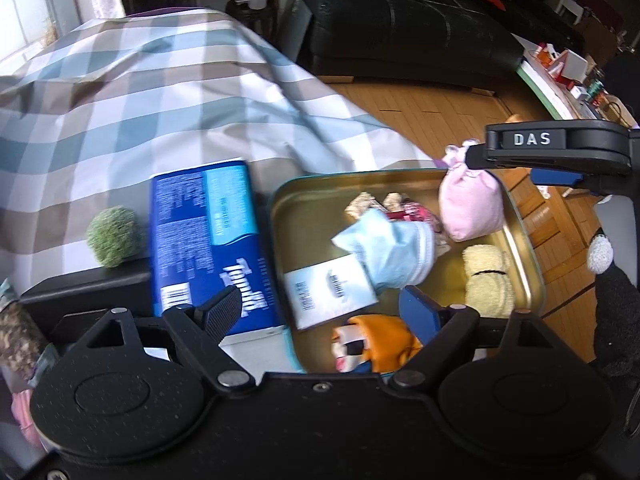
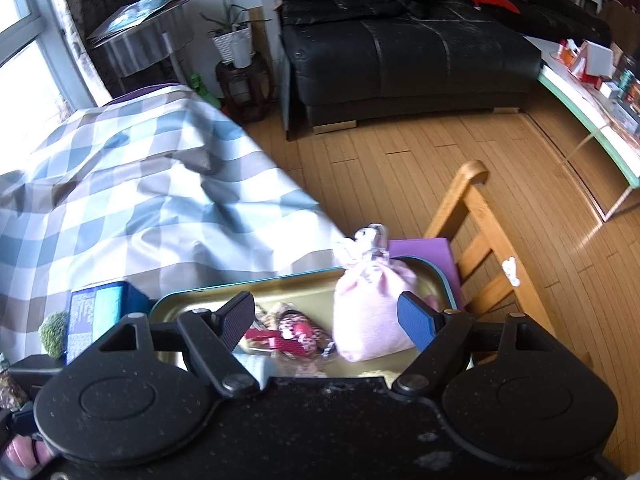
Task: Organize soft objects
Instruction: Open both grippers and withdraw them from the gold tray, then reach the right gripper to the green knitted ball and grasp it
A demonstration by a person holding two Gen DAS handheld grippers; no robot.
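Observation:
A gold metal tin (image 1: 524, 236) holds soft things: a pink pouch (image 1: 470, 208), a light blue pouch (image 1: 396, 252), a yellow towel roll (image 1: 488, 284), an orange toy (image 1: 376, 344) and patterned sachets (image 1: 404, 208). My left gripper (image 1: 322, 312) is open and empty above the tin's near edge. My right gripper (image 2: 326, 320) is open over the tin (image 2: 188, 300), with the pink pouch (image 2: 368, 320) standing between its fingers, untouched on the left side. A green fuzzy ball (image 1: 114, 236) lies on the checked cloth left of the tin.
A blue box (image 1: 208, 248) lies left of the tin on the checked tablecloth (image 1: 160, 112). A wooden chair (image 2: 480, 240) stands to the right. A black sofa (image 2: 400, 52) and a plant stand (image 2: 240, 76) are across the wooden floor.

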